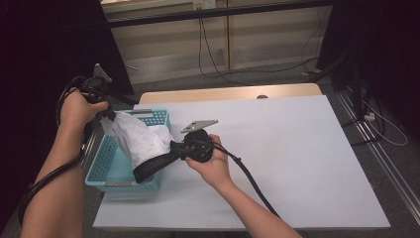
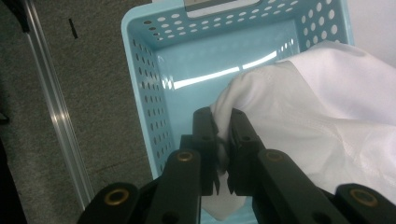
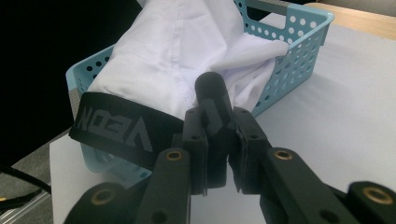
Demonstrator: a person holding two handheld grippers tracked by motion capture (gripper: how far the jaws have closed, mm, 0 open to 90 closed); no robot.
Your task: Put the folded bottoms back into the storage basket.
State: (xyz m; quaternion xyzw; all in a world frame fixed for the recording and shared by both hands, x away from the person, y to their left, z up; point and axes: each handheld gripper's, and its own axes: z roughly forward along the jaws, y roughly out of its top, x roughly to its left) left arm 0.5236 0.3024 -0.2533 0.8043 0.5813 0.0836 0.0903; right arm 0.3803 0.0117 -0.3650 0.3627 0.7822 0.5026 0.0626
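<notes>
White garment (image 1: 141, 139) over blue basket (image 1: 106, 166), left gripper (image 2: 223, 135) jaws clamping fabric, right gripper (image 3: 218, 135) jaws clamping black waistband (image 3: 116, 128)

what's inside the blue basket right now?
Part of the white garment hangs into the blue basket, stretched between the left gripper and right gripper, which clamps its black waistband. The basket floor on the left is bare; under the cloth is hidden.

Garment (image 1: 141, 141) over the basket (image 1: 106, 168) at the table's (image 1: 297, 163) left edge, stretched between both grippers' jaws.
</notes>
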